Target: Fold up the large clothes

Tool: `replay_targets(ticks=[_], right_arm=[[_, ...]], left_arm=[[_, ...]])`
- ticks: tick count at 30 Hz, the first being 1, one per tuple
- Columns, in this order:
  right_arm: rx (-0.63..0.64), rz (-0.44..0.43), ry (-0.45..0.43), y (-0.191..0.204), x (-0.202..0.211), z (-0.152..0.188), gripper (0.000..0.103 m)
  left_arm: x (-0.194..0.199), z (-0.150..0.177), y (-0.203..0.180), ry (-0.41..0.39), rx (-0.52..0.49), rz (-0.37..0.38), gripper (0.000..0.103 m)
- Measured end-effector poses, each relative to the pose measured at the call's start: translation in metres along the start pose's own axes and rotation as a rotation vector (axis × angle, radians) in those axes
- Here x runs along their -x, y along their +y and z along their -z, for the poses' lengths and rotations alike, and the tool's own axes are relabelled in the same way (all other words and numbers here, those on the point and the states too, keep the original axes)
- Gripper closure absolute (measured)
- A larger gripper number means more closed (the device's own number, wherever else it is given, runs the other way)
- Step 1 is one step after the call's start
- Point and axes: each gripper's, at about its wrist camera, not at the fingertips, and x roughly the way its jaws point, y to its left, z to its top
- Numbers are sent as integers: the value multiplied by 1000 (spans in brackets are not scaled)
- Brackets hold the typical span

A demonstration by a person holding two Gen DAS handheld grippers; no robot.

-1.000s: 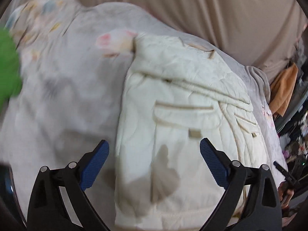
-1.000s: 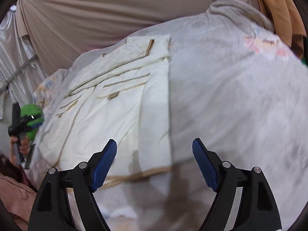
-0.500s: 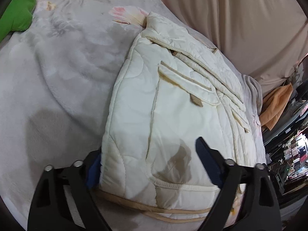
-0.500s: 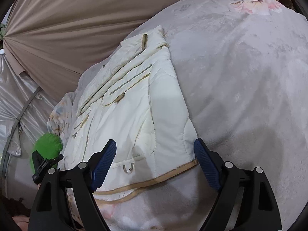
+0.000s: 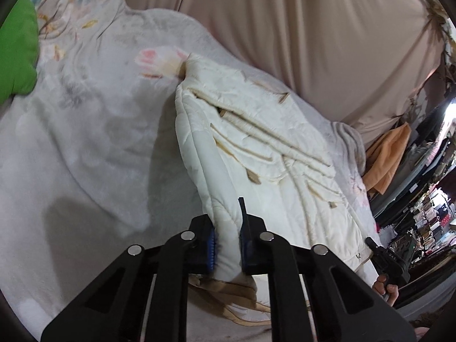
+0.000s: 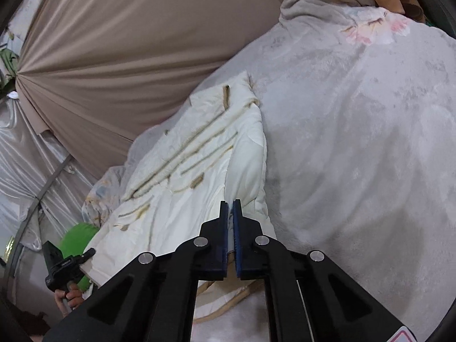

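Cream quilted jacket lies partly folded on a bed under a grey fleece blanket, tan trim lines across it. Left claw pinches the jacket's near corner, lifted edge bunched between the blue pads. Right claw is pressed nearly together on the near hem at the other corner. Green cushion at far left; beige curtain behind.

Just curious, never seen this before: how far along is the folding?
Partly done: the cream jacket lies on the grey blanket, sides already folded inward. Now the left gripper and right gripper each pinch its near hem. Left: folding that end over.
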Motion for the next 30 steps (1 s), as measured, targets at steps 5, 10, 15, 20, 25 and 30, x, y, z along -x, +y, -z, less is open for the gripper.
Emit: replay_targets(ticks=[5, 10, 15, 20, 25, 30], right_arm=[[74, -102, -168, 32, 48, -11, 99], [157, -198, -387, 65, 116, -27, 102], [225, -108, -470, 78, 142, -55, 102], [170, -76, -46, 42, 75, -58, 92], [232, 106, 436, 11, 17, -16, 68], [248, 3, 633, -5, 25, 20, 61]], left_arm=[[52, -10, -27, -112, -31, 96, 94], [113, -21, -53, -244, -87, 187, 94], [114, -38, -58, -266, -117, 182, 93], [73, -33, -35, -143, -40, 128, 93], [76, -29, -23, -143, -21, 112, 93], [72, -26, -26, -128, -33, 132, 93]])
